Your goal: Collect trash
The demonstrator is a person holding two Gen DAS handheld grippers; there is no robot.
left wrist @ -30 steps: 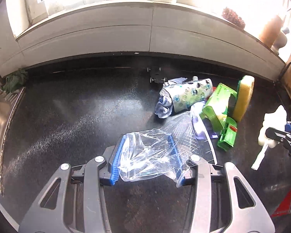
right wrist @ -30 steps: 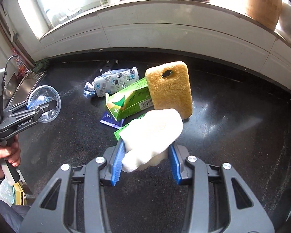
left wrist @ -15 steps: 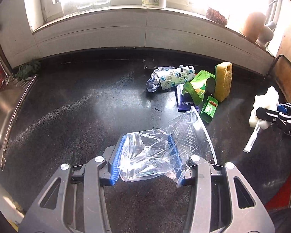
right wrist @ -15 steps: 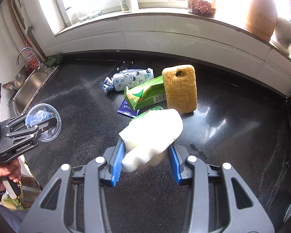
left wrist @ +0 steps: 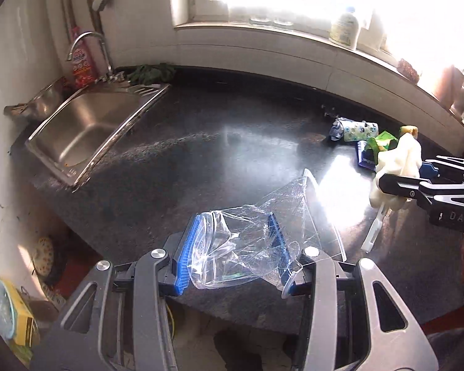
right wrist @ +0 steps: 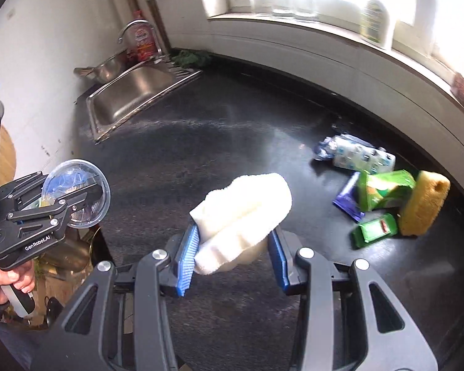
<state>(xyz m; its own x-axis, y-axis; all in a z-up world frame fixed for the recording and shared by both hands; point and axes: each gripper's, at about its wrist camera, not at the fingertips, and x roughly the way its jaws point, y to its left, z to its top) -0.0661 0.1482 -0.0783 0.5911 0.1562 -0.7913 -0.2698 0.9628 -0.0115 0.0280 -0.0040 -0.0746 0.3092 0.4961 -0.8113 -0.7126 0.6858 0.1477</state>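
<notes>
Countertop [right wrist: 201, 142]: only right wrist shows yellow sponge [right wrist: 423, 204]; grippers clench crushed cup [left wrist: 241, 247], seemingly foam [right wrist: 241, 216].

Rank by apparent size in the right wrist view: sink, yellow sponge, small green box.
1. sink
2. yellow sponge
3. small green box
The sink lies farther away, so it is truly larger still.
</notes>
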